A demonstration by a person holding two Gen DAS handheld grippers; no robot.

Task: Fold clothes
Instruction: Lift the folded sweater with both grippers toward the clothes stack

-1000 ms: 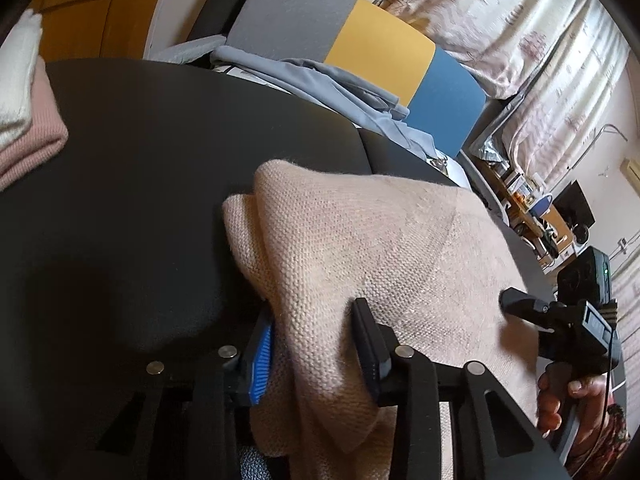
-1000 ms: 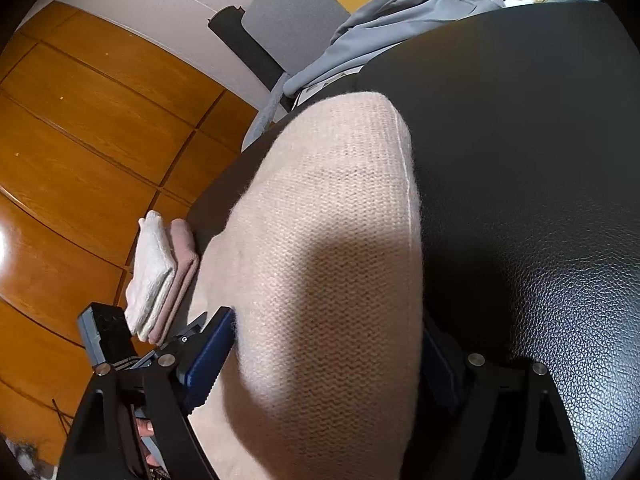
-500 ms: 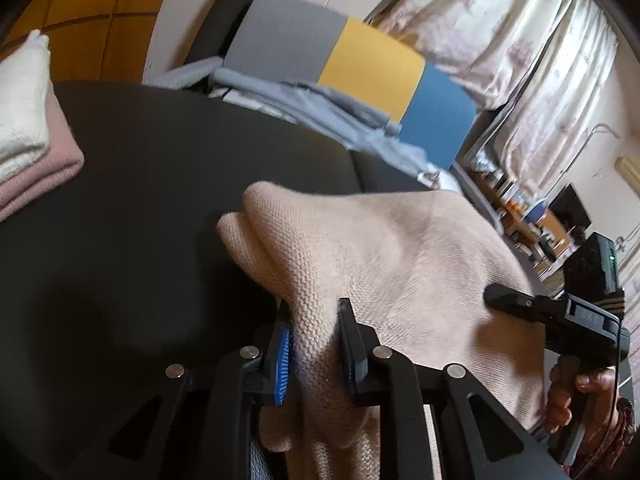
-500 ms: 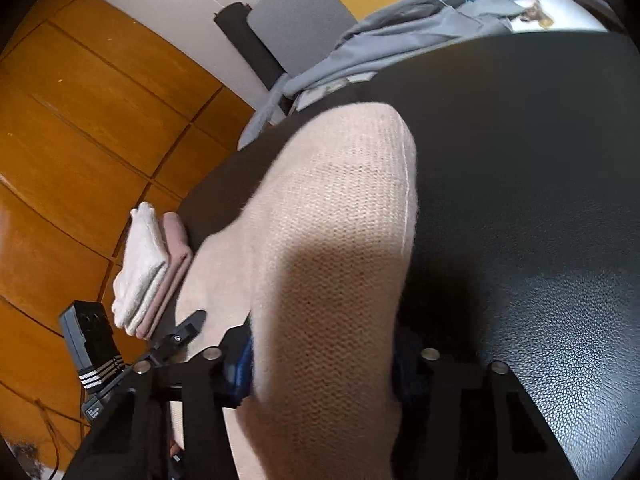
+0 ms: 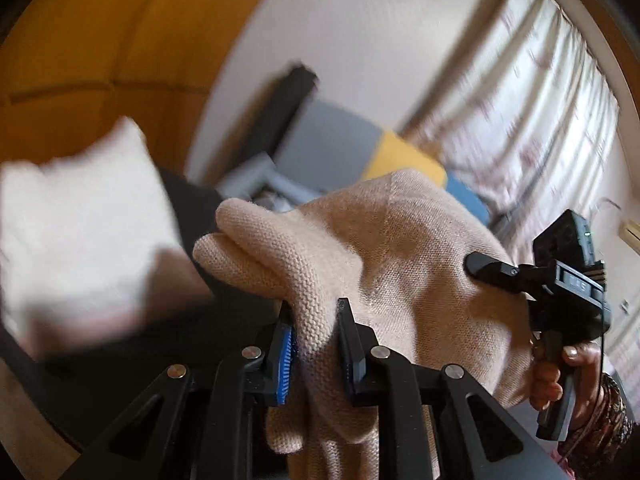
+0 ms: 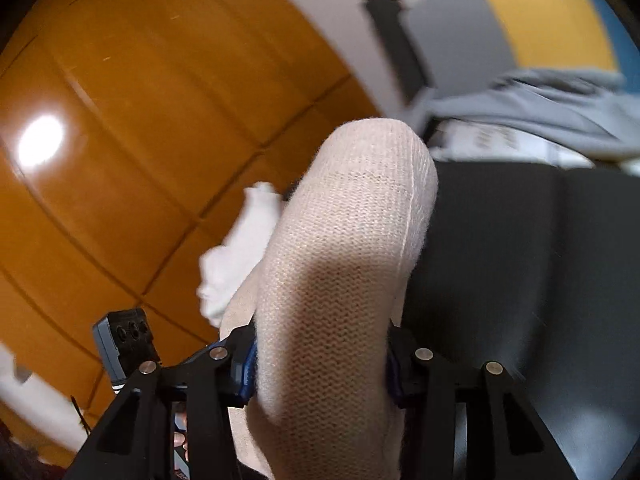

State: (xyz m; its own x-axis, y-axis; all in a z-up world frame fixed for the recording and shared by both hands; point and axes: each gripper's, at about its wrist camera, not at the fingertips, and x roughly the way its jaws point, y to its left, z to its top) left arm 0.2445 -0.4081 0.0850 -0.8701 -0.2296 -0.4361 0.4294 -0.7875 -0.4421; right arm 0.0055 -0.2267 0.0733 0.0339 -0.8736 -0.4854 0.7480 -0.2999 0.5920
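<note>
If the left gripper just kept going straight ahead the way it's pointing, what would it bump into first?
Probably nothing new: the left gripper already has its jaws clamped on the beige knit sweater, which fills the path ahead. Beyond that lies the black surface, though depth is blurry.

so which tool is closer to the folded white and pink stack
Left. The left tool, clamped on the beige knit, has the folded stack just off its side; the right tool grips the knit's far end.
</note>
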